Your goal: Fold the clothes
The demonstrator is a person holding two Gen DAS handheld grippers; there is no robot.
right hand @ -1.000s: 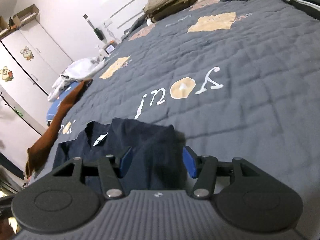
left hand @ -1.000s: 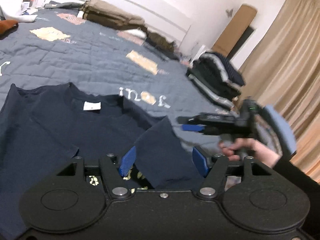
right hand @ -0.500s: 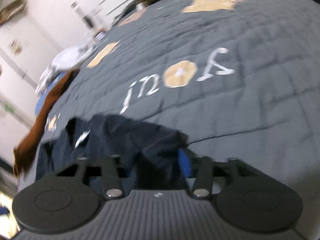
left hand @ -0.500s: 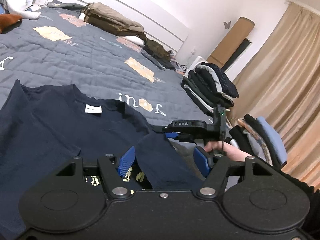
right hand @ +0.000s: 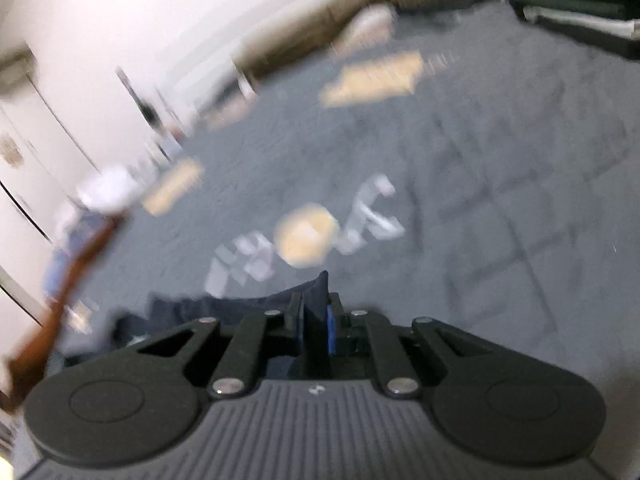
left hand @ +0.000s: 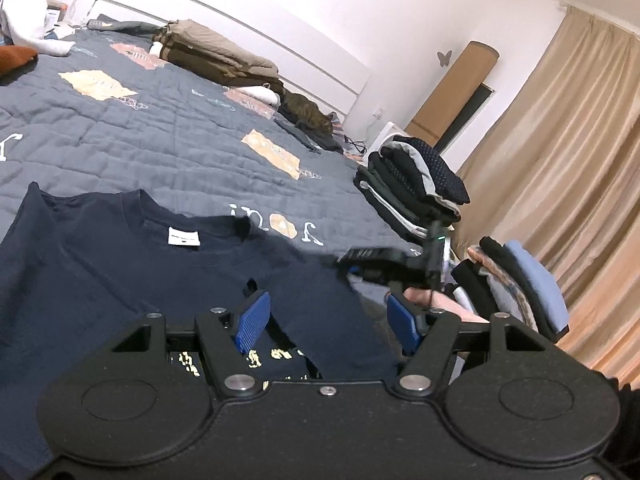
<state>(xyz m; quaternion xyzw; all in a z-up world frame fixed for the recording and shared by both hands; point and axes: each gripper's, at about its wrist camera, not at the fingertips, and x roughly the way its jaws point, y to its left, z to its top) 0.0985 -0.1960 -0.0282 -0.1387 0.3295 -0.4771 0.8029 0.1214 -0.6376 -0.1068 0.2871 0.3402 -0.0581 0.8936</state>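
Navy T-shirt point(left hand: 120, 272) lies spread on the bed, directly ahead of and under the left tongs point(left hand: 326, 320). Neck opening faces away from those tongs, with a white label point(left hand: 183, 237) inside the collar. One sleeve point(left hand: 328, 320) is folded in over the body and runs between the left tongs' blue pads point(left hand: 252, 320). The pads stand well apart and neither presses on the cloth, so nothing is gripped. Yellow print shows on the fabric just below the pads.

Right tongs point(right hand: 316, 322): jaws have just been closing and now pinch a raised fold of the T-shirt's dark fabric point(right hand: 316, 300), which sticks up between the pads. This view is motion-blurred. From the left wrist view, the right tongs sit to the right of the left tongs at the shirt's far edge, carried by a hand point(left hand: 428, 298); contact there is too blurred to read.

Grey quilted bedspread point(left hand: 160, 152) stretches beyond both tongs, with white lettering and tan patches. A stack of folded dark clothes point(left hand: 412, 184) lies beyond the right tongs. A second pile, with a blue item point(left hand: 532, 284), is just right of the hand. Olive and tan bedding point(left hand: 216, 56) is heaped far ahead along the white wall. Beige curtains point(left hand: 560, 160) hang far right.
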